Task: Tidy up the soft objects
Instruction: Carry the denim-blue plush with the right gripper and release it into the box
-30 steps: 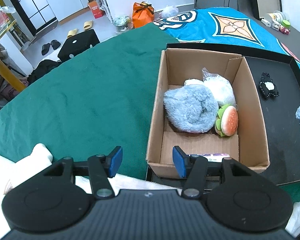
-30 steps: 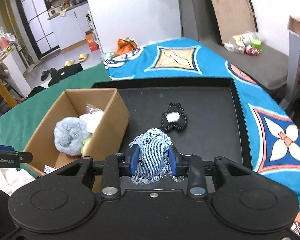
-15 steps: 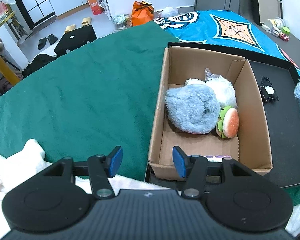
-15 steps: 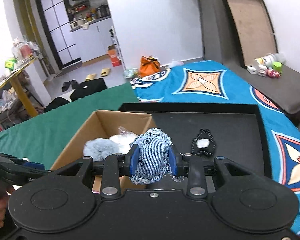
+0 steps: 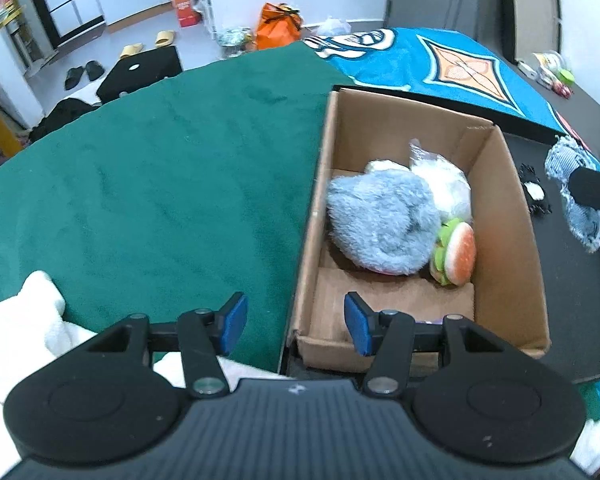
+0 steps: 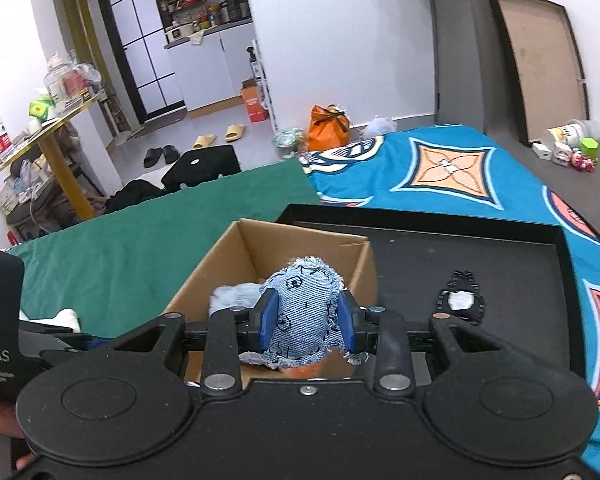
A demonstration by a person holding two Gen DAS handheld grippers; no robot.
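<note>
Clamping a frayed denim pouch (image 6: 303, 311) between its blue pads, the right gripper (image 6: 308, 322) hangs over the cardboard box (image 6: 236, 256), which stands at the left edge of the black tray (image 6: 500, 240) on the bed. This looks like the carry step; next comes lowering and letting go inside. The left gripper (image 5: 291, 322), jaws apart and empty, hovers at the box's near corner. Inside lie a fluffy grey plush (image 5: 380, 224) and a squashy burger toy (image 5: 454, 252).

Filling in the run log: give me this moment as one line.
right hand-held gripper: shut on denim toy, above cardboard box | left hand-held gripper: open, empty | black toy: on black tray
</note>
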